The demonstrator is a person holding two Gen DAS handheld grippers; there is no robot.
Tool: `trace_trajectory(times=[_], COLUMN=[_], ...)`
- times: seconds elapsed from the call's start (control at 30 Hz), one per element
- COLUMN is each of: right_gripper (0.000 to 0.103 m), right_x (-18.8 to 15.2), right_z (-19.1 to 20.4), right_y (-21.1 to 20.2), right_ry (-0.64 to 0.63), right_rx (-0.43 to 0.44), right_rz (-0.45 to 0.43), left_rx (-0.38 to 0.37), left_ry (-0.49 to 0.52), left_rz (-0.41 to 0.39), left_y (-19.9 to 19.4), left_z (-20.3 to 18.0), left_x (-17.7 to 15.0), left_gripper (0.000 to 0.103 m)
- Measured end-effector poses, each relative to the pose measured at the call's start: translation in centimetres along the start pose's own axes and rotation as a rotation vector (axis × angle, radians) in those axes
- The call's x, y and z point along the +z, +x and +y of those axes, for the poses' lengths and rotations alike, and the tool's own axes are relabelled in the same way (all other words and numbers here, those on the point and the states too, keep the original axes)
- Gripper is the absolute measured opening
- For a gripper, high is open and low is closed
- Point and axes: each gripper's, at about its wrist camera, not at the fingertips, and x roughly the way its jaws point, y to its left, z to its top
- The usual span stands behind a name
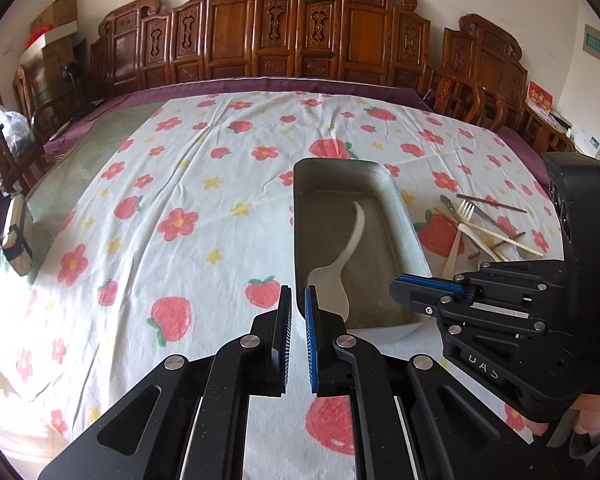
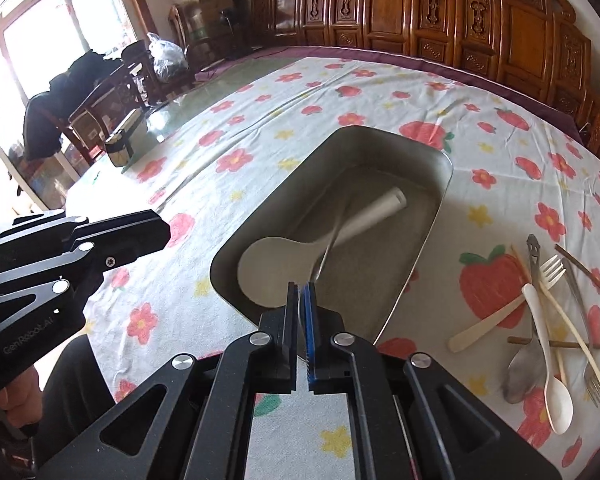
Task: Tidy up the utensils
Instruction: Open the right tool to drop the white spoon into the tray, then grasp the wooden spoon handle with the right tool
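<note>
A metal tray (image 1: 410, 240) (image 2: 432, 224) lies on the flowered tablecloth with a white rice paddle (image 1: 342, 258) (image 2: 284, 260) in it. My right gripper (image 2: 301, 292) (image 1: 400, 286) is shut on a thin metal utensil (image 2: 327, 250), blurred, that points down into the tray over the paddle. My left gripper (image 1: 298, 300) (image 2: 162, 232) is shut and empty, at the tray's near left corner. A pile of utensils lies right of the tray: a plastic fork (image 2: 552, 272), a white spoon (image 2: 548, 364), a metal spoon (image 2: 526, 364), chopsticks (image 2: 588, 276); it also shows in the left wrist view (image 1: 476, 228).
Carved wooden chairs (image 1: 276, 28) line the table's far edge. A small box (image 1: 18, 236) (image 2: 122, 144) stands on the bare glass at the table's left side. More chairs and bags stand by the window (image 2: 80, 92).
</note>
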Motion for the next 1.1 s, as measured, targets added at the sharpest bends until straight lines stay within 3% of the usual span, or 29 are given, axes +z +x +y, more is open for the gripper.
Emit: trace_trajectory(times=[0.3,0.4,0.63,0.77,0.83,1.0,1.1], right_gripper=[0.006,0.006,0.006,0.017,0.017,0.03,0.03], right_x=[-2.3,-4.0,-9.2,-11.3,-12.0,-11.6,-10.5], right_z=[-2.5,-4.3,-10.5,-13.4,-14.6,-16.2,-16.8], right_y=[-4.4,-6.3,-9.6,-9.6,-9.7,-9.2,-8.3], right_ry=[0.034,0.046,0.112,0.149,0.172,0.188,0.183], right_rx=[-0.012,-0.046,-0.168,-0.211,-0.223,-0.233,-0.235], right_rz=[-0.08,-0.094,-0.071,-0.035,-0.033,-0.036,-0.026], left_rx=[-0.014,-0.033,-0.083,-0.123,-0.132,-0.145,-0.147], left_ry=[0.033,0.053,0.102,0.118,0.128,0.159,0.178], left_rz=[-0.011,-0.018,-0.033,-0.027,-0.022,-0.005,0.002], left_y=[-0.6,-0.9,-1.1,-0.8,-0.6,-0.2,0.0], left_z=[-1.6,-2.8,-6.5,-8.5,-9.5,-11.4,-12.3], left_x=[-0.3,-0.5,-1.0,-1.4,-1.8,-2.7,-3.1], left_gripper=[0.008,0.008,0.022,0.03,0.032,0.033,0.035])
